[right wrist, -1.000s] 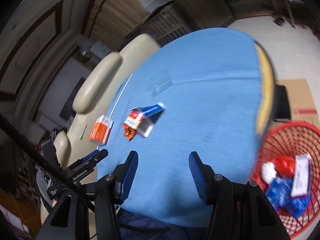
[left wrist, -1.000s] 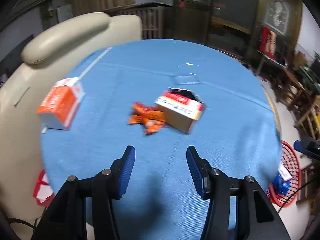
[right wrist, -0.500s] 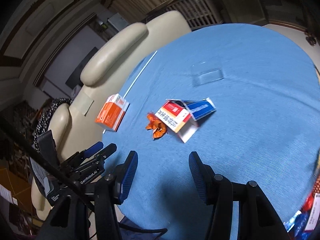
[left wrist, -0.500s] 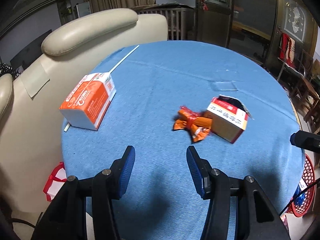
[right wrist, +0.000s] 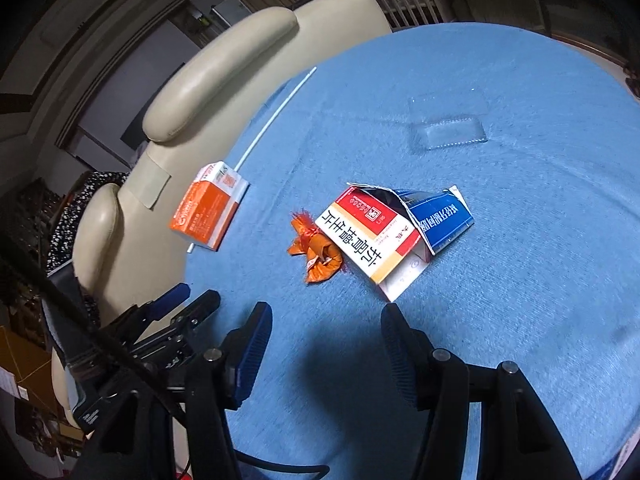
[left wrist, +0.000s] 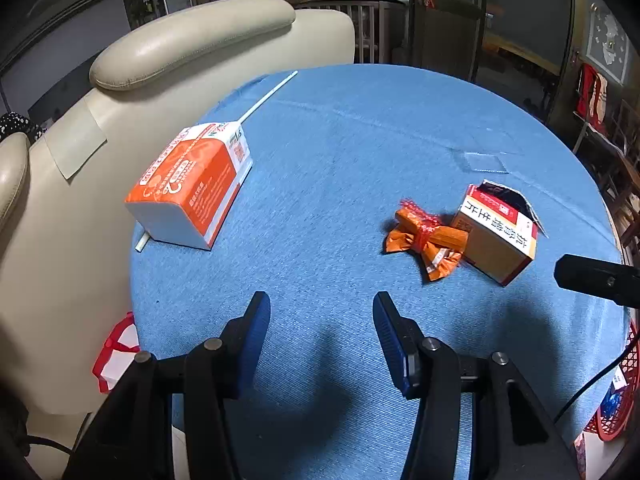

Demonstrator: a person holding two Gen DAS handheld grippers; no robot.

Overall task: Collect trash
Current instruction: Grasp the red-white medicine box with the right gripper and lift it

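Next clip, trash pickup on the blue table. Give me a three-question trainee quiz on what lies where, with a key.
1. True or false: the orange wrapper lies against the red-and-white box.
2. Which item lies nearest the cream chair? A) the orange-and-white box B) the clear plastic tray C) the blue flattened carton
3. Fill in: the thin white stick runs under the ______ box.

Key:
1. True; they touch.
2. A; it sits at the table's edge beside the chair.
3. Orange-and-white; one end pokes out at its near corner.
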